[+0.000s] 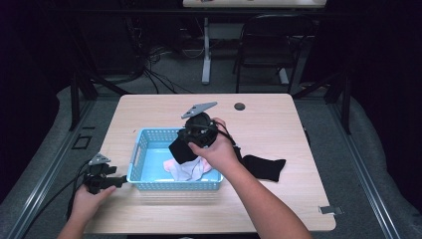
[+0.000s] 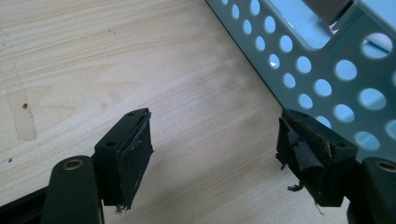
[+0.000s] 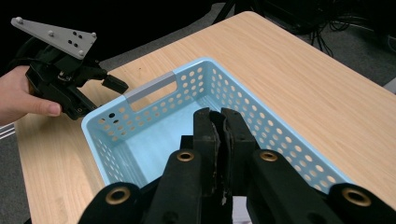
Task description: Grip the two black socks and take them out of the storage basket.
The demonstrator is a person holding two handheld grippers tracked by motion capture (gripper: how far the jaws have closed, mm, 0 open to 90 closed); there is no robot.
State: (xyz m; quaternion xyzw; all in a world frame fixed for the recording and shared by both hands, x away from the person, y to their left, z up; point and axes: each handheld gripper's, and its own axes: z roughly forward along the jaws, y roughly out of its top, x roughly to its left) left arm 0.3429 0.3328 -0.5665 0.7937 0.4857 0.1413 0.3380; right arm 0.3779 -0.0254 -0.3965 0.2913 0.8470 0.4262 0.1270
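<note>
Above the blue basket (image 1: 138, 164), right tongs (image 3: 220, 122) pressed together, empty; left tongs (image 2: 212, 154) wide beside it.

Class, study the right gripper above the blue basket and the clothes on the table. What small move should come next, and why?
Probably carry the right gripper over to the black sock lying on the table beside the blue basket and open it there. Its jaws are shut with nothing visible between them, light garments already lie in the basket, and that sock remains outside. The left gripper waits open at the basket's corner.
</note>
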